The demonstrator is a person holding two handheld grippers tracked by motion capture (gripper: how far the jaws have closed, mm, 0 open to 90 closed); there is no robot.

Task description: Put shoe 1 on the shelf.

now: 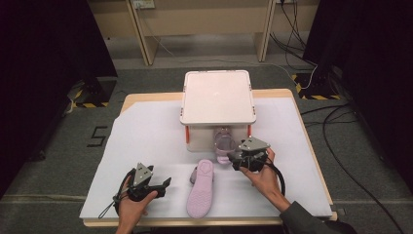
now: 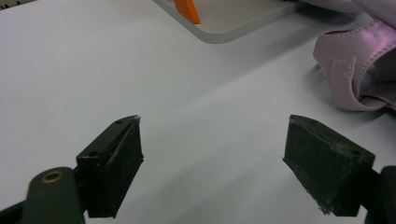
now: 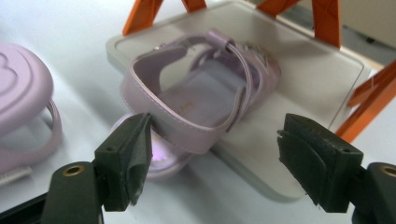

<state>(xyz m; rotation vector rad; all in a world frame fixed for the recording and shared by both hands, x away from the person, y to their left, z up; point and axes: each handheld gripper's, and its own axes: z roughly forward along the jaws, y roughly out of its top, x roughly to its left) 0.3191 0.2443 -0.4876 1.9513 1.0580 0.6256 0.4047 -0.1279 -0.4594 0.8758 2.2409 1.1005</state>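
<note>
A lilac sandal [image 1: 224, 142] lies upright on the low grey plate [image 3: 299, 84] of a white shelf unit [image 1: 218, 95], its heel overhanging the plate's front edge. My right gripper [image 1: 234, 160] is open just in front of that heel; in the right gripper view [image 3: 215, 123] the heel strap [image 3: 187, 122] sits between the jaws, close to the left one. The second lilac sandal [image 1: 201, 187] lies sole up on the white sheet. My left gripper [image 1: 163, 186] is open to its left, low over the sheet [image 2: 212, 135], with the sandal's strap [image 2: 350, 65] off to the right.
The shelf unit stands on orange legs [image 3: 140, 16] at the middle back of the table. A white sheet [image 1: 146, 141] covers the wooden tabletop. Cables lie on the floor at the right [image 1: 341, 122]. A dark partition stands on each side.
</note>
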